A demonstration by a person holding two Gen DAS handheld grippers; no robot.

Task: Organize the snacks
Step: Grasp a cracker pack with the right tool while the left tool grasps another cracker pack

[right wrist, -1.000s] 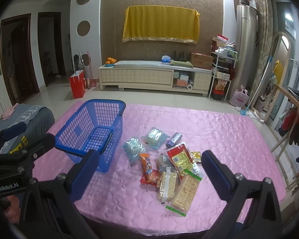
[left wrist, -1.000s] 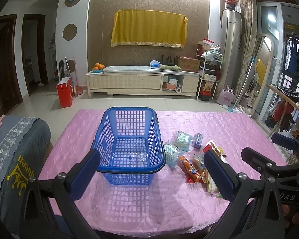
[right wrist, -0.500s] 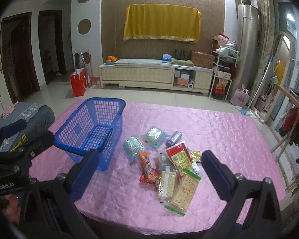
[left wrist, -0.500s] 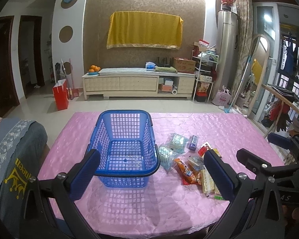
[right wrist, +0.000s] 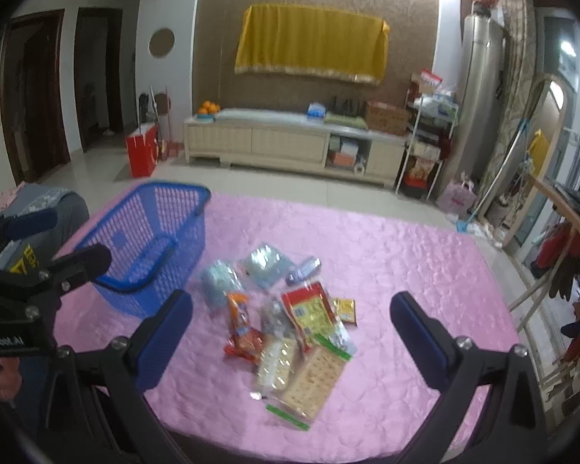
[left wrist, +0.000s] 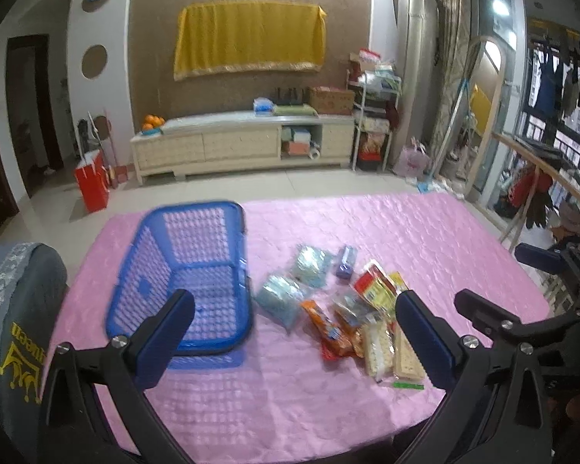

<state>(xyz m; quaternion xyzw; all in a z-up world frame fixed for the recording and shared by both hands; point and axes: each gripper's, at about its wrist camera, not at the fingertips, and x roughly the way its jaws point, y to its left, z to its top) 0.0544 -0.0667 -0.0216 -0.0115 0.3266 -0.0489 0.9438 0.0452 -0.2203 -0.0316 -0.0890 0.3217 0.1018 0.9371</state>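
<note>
A blue plastic basket stands empty on the pink tablecloth, left of a pile of snack packets. The pile holds pale blue bags, an orange packet, a red and yellow pack and cracker packs. My left gripper hangs open above the near table edge, between basket and pile. My right gripper is open too, held over the snack pile. Neither holds anything.
A grey chair back stands at the table's left. Behind the table are tiled floor, a red bag, a cream cabinet, and a drying rack at the right.
The left gripper has swung right, so the basket slid left in its view and the snack pile came toward the centre. The right gripper edged forward over the pile. Nothing on the table moved.
</note>
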